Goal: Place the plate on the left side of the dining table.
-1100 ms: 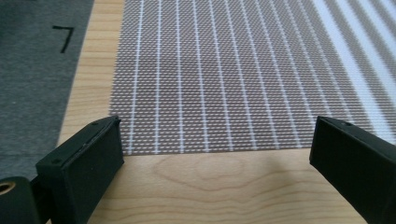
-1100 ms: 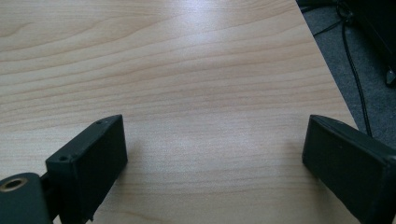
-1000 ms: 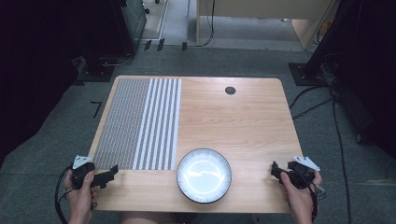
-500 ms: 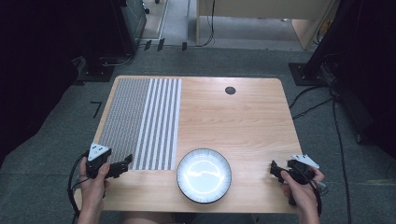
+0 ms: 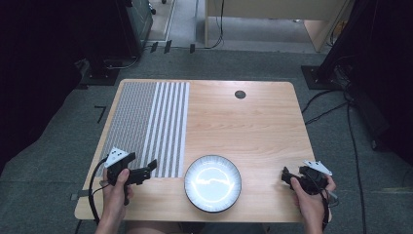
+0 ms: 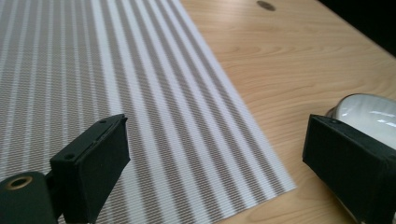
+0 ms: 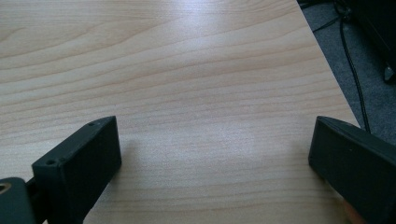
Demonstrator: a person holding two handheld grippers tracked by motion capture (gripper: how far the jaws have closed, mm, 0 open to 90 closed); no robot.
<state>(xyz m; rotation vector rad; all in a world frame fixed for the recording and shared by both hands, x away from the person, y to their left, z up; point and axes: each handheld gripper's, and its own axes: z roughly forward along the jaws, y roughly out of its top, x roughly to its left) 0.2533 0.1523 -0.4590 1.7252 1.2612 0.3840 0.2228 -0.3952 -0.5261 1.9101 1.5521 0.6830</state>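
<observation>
You hold two grippers, left gripper (image 5: 150, 167) and right gripper (image 5: 284, 175), both wide apart and empty. One bowl (image 5: 213, 183) sits at 6 o'clock, one striped mat (image 5: 146, 124) at 9.

One bench (image 5: 253, 131), of pale wood. One striped mat (image 5: 146, 124) lies on its left part. One round bowl (image 5: 213, 183) sits at the near edge, dark-rimmed and glossy white inside. One small dark round hole (image 5: 240, 94) shows in the bench top near the far edge. Two claws: the left claw (image 5: 148, 168) over the mat's near corner and the right claw (image 5: 285, 176) at the bench's near right edge, each with two black jaws set wide apart. Two hands: the left hand (image 5: 117, 187) and the right hand (image 5: 311, 197), one on each claw
</observation>
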